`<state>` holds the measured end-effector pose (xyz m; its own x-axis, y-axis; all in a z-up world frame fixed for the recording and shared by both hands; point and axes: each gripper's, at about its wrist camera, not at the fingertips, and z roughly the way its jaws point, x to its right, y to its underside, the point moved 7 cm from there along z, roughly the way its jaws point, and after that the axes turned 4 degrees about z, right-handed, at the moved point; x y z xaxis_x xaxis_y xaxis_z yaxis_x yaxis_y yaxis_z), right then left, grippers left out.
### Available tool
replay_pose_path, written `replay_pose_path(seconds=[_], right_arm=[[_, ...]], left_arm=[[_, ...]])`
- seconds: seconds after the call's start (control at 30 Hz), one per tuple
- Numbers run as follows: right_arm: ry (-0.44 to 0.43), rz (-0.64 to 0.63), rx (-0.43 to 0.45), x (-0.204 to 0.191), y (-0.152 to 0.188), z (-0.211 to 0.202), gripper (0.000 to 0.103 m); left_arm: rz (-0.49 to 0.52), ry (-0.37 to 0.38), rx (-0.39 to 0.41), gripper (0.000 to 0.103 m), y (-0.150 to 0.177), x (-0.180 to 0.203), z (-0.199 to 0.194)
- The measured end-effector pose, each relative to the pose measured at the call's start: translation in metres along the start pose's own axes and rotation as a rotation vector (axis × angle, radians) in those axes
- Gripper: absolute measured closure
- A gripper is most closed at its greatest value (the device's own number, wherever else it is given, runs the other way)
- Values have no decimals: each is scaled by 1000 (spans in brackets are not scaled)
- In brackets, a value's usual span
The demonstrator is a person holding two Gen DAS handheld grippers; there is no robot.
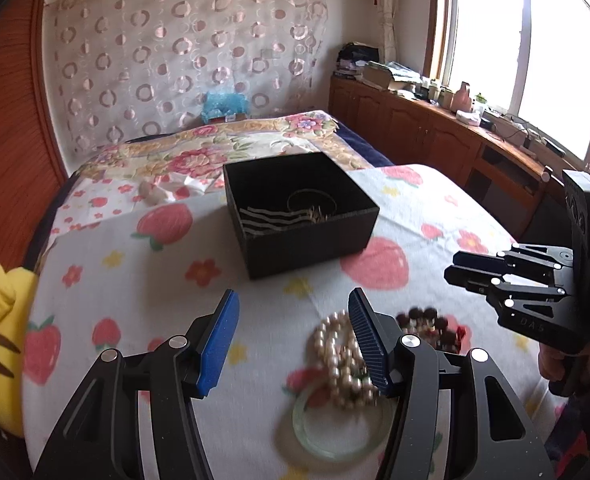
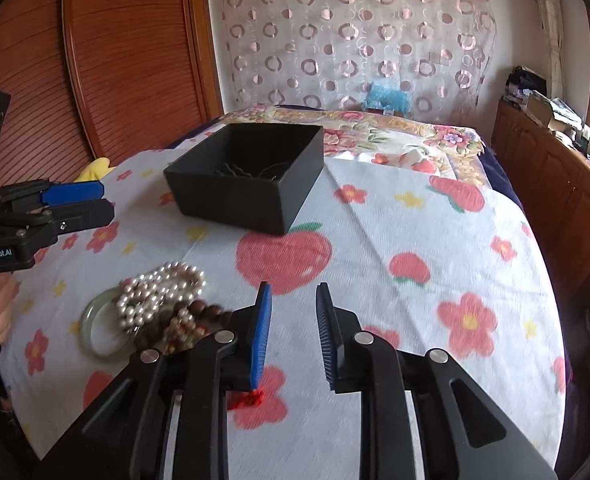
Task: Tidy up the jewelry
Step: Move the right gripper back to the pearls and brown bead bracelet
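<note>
A black open box (image 1: 301, 216) stands on the strawberry-print cloth, with thin chains and a ring-shaped piece inside; it also shows in the right wrist view (image 2: 247, 176). A pearl necklace (image 1: 341, 364) lies over a pale green bangle (image 1: 335, 432), with a dark wooden bead bracelet (image 1: 429, 326) beside them. In the right wrist view the pearls (image 2: 161, 292), bangle (image 2: 95, 330) and dark beads (image 2: 187, 322) lie left of my right gripper. My left gripper (image 1: 293, 344) is open and empty, its right finger over the pearls. My right gripper (image 2: 293, 332) is open and empty above bare cloth.
A yellow plush toy (image 1: 1, 344) sits at the cloth's left edge. A floral bedspread (image 1: 215, 152) lies behind the box. Wooden cabinets (image 1: 435, 128) with clutter run under the window on the right. A wooden slatted door (image 2: 115, 60) stands at the left.
</note>
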<state>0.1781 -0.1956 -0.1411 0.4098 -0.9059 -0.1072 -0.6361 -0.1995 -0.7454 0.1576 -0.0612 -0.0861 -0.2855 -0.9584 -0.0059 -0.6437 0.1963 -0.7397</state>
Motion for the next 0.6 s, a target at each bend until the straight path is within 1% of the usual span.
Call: replay_pose_path(seconds=[0.1, 0.33, 0.47, 0.6], right_arm=[[-36, 17, -17, -7, 11, -1, 78], [-81, 5, -67, -23, 19, 5, 78], [-60, -7, -100, -26, 22, 14, 78], [-22, -8, -97, -24, 22, 15, 78]], left_arm=[[-5, -3, -14, 49, 11, 3, -2], [-3, -1, -52, 49, 33, 5, 0], [-17, 2, -67, 49, 41, 2, 3], [-18, 4, -82, 49, 45, 0, 7]])
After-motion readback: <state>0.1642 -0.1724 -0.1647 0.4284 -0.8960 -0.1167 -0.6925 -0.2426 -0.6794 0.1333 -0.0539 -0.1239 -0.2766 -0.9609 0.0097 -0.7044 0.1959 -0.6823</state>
